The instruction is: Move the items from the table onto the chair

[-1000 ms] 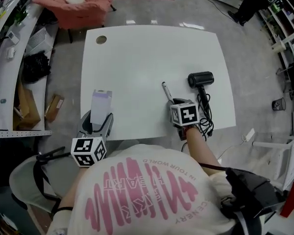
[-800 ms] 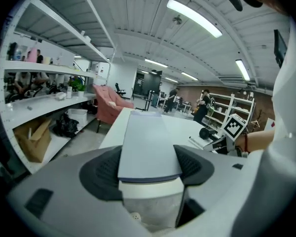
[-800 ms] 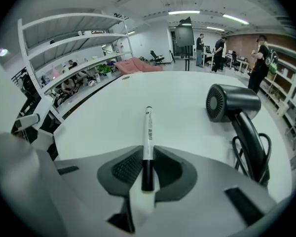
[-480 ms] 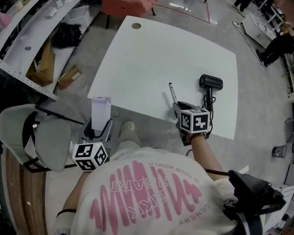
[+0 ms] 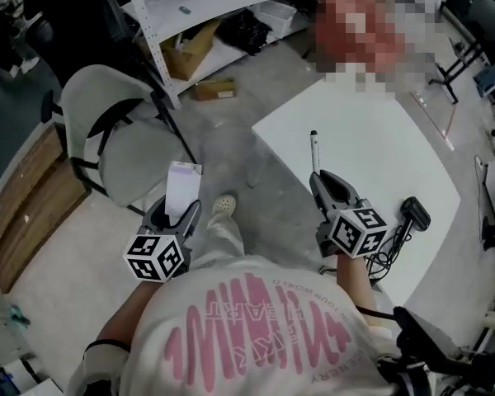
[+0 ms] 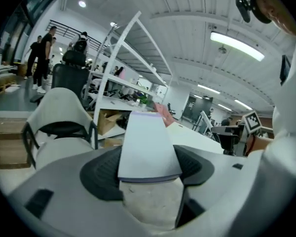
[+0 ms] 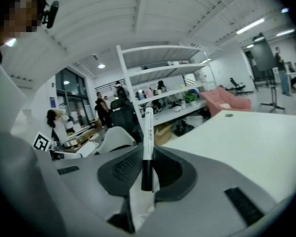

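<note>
The person is swinging from the table [image 5: 371, 139] toward the chair [image 5: 132, 159], now ahead of the left claw [image 5: 176, 213], which is gripping a pale box [image 5: 182, 190]; the right claw [image 5: 326, 190] is pinching a pen [image 5: 315, 151]. Both are nearing drop-off.

Bright ceiling light (fisheye-warped edges)

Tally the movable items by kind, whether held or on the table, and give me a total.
box, in the left gripper: 1
marker, in the right gripper: 1
hair dryer, on the table: 1
Total: 3
</note>
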`<state>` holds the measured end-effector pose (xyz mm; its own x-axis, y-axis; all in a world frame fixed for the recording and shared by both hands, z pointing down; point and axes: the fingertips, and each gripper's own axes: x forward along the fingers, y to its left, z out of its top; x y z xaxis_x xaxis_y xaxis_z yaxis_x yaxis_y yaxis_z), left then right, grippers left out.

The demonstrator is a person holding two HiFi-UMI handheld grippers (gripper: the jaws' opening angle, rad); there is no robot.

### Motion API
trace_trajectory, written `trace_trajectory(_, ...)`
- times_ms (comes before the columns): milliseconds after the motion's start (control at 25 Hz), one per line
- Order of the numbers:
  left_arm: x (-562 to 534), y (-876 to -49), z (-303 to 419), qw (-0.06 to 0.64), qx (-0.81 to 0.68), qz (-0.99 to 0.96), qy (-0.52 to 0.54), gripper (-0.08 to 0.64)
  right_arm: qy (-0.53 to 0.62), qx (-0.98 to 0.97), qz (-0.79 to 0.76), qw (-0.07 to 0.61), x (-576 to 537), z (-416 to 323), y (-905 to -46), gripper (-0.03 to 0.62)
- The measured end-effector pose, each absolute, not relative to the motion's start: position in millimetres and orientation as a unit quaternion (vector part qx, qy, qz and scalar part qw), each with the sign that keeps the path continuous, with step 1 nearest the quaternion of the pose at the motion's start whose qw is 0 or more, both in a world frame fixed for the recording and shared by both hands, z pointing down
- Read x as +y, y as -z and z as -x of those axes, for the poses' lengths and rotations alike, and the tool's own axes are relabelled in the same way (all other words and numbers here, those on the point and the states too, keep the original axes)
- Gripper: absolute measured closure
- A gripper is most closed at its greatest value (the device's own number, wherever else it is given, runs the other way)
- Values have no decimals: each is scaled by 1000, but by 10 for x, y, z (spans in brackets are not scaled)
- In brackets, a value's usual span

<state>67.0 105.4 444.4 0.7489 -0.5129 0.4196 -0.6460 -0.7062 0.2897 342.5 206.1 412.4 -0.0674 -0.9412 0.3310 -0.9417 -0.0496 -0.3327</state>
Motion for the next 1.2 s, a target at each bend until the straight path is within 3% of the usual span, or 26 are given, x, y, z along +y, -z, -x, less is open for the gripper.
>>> trace_trajectory(400,483,-4438,471,223,-448,-860,-104,244,-208,-785,-577,91,883,-2368,-4042,517)
trace_trajectory(680,-302,-4503,1021,239,-457,-849,-117,244,-221,-798,-551,102,-169,-1800,-4061,517)
trace_trajectory(1200,-1777,-4335,1617,204,-446,-862,-128,245,-239,-820,-511,97,-1724,-823,-4074,517)
